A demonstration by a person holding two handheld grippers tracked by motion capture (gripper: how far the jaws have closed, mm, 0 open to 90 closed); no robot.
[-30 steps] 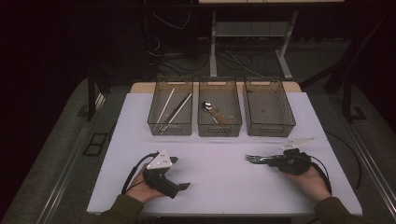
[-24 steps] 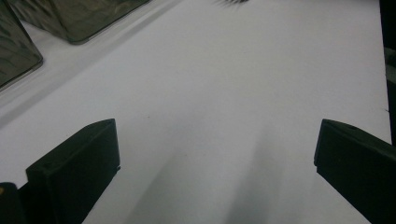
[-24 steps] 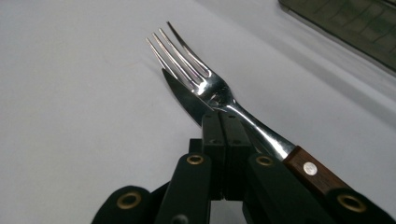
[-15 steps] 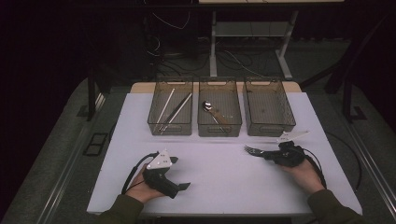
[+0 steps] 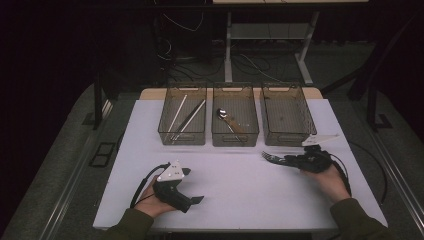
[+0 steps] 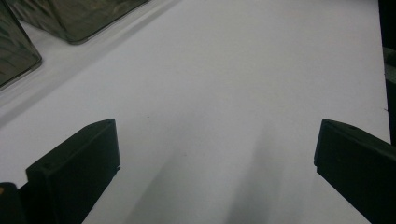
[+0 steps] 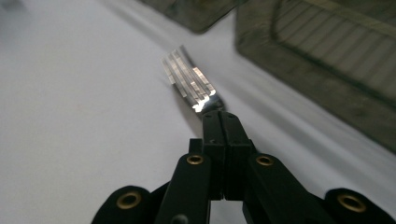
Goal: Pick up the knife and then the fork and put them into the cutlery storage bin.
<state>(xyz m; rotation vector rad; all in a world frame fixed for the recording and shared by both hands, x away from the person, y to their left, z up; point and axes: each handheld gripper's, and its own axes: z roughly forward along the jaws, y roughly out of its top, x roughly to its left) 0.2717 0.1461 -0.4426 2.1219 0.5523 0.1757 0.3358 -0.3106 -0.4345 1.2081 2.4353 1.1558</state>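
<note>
A metal fork [image 7: 190,81] sticks out from my right gripper [image 7: 223,122], whose jaws are shut on its neck; its tines point away over the white table. In the high view that fork [image 5: 272,158] points left from the right gripper [image 5: 292,160], just in front of the right-hand bin [image 5: 288,116]. My left gripper [image 5: 192,200] rests in a hand near the table's front left. Its jaws stand wide open in the left gripper view [image 6: 215,158], with only bare table between them.
Three clear bins stand in a row at the back of the white table [image 5: 235,175]. The left bin [image 5: 183,120] holds chopsticks, the middle bin [image 5: 235,121] a spoon. Cables trail from both grippers. The table's front edge lies close under both forearms.
The right gripper with the fork has moved back toward the bins and a little up. The left gripper has stayed put.
</note>
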